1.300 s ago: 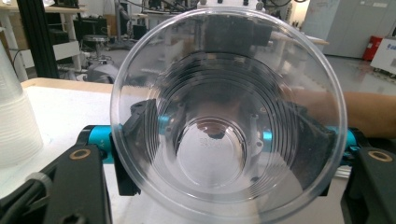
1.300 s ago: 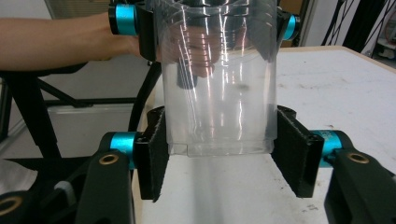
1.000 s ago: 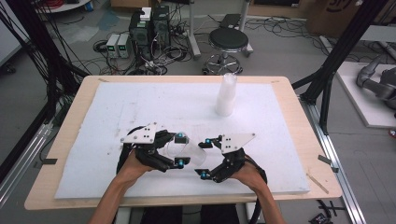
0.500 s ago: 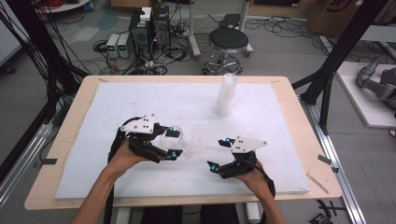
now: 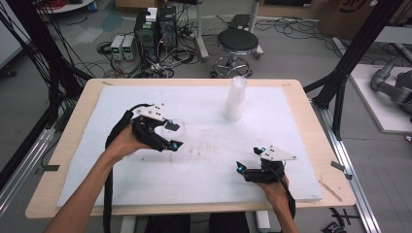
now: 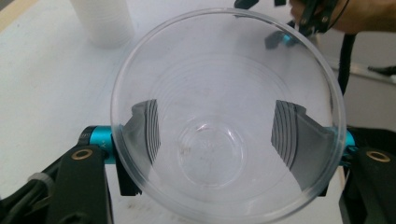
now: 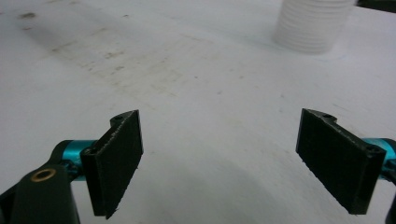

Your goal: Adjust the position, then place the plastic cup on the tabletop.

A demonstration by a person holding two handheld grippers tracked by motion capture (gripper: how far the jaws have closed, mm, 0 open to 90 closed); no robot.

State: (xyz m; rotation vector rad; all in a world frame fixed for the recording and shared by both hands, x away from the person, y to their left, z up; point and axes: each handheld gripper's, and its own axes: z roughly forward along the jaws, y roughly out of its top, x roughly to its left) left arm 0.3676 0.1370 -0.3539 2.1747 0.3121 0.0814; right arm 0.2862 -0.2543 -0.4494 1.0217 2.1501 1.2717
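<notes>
A cluttered lab floor with cables, power boxes and a round stool lies beyond the wooden table, whose top is covered by a white surface (image 5: 194, 179) marked with faint scuffs. At left of centre in the high view, the left hand-held gripper (image 5: 171, 135) is clenched on a clear plastic cup (image 5: 174, 127), held above the surface. In the left gripper view the cup (image 6: 229, 112) faces the camera mouth-first, and the two ribbed pads (image 6: 289, 133) press on its outer wall from either side, seen through the plastic. A stack of white cups (image 5: 235, 98) stands upright in the upper middle of the high view, well apart from both hands. The right hand-held gripper (image 5: 248, 167), at lower right, is released: in the right gripper view its jaws stand wide with nothing between them (image 7: 219, 154), just bare surface below.

The likeliest trouble is the cup itself. Its wall looks thin and slick, so a firm squeeze could buckle or crack it, while a looser one could let it slip out or rotate between the pads. Since the cup is tipped sideways, setting it down without first righting it could leave it rolling across the surface. Carrying it toward the stack carelessly could also knock that tall column over.
</notes>
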